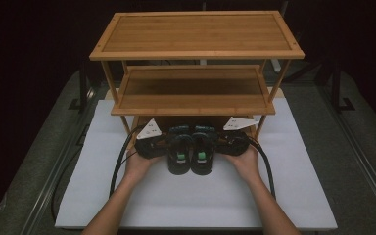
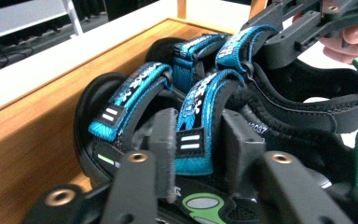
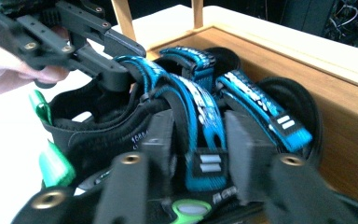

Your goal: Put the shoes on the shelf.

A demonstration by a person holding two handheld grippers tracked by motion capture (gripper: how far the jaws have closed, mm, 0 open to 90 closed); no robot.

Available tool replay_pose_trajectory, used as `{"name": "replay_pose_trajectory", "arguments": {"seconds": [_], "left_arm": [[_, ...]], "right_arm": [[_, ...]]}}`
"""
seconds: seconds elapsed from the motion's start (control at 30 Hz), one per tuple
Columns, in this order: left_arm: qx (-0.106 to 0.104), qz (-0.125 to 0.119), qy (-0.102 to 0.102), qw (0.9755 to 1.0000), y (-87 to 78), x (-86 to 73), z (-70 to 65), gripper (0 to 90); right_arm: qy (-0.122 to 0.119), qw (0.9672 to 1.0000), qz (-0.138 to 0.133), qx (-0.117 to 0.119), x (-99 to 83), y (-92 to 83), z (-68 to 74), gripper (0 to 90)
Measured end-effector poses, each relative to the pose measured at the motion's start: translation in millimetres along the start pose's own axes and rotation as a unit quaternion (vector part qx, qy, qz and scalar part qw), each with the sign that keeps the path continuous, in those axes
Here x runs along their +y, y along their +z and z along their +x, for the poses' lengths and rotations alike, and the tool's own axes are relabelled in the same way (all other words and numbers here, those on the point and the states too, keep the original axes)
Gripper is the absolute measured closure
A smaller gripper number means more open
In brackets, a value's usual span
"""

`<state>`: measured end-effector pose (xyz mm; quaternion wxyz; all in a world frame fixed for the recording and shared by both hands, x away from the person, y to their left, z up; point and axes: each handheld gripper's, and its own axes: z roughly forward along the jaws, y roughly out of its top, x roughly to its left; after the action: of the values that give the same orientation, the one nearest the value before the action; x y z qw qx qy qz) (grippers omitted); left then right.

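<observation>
Sandals (image 1: pixel 190 152) sit paired at the rack's bottom shelf (image 1: pixel 142 120), each blue strap between a tool's loosened jaws.

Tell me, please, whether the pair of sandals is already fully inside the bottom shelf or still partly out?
Still partly out: the sandals have their toes under the rack's bottom shelf, while their heels with green tabs rest on the white mat.

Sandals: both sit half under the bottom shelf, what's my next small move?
Probably open both grippers wider and back off: the left gripper and right gripper straddle blue straps of the sandals, whose toes already sit on the rack's bottom shelf.
</observation>
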<state>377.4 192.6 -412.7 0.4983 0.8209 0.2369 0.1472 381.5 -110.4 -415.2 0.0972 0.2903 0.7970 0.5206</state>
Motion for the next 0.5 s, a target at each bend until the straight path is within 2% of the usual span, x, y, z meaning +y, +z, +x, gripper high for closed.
{"name": "replay_pose_trajectory", "arguments": {"seconds": [0.07,0.27,0.37,0.5], "left_arm": [[0.001,0.001,-0.002,1.0,-3.3,2.0,-0.9,52.3],[-0.003,0.023,-0.019,0.9995,-21.5,2.8,-5.7,38.2],[0.002,0.025,-0.02,0.9995,-31.5,-1.3,-8.6,33.1],[0.006,0.039,-0.027,0.9989,-45.4,-12.0,-14.4,24.1]], "right_arm": [[0.007,0.9999,-0.008,-0.004,1.0,-2.9,0.3,54.4],[0.015,0.9997,-0.003,-0.019,1.7,-19.8,4.9,44.3],[0.017,0.9995,0.008,-0.026,-2.1,-29.7,9.6,40.3],[0.019,0.9989,0.029,-0.033,-13.8,-43.6,18.8,34.5]]}}
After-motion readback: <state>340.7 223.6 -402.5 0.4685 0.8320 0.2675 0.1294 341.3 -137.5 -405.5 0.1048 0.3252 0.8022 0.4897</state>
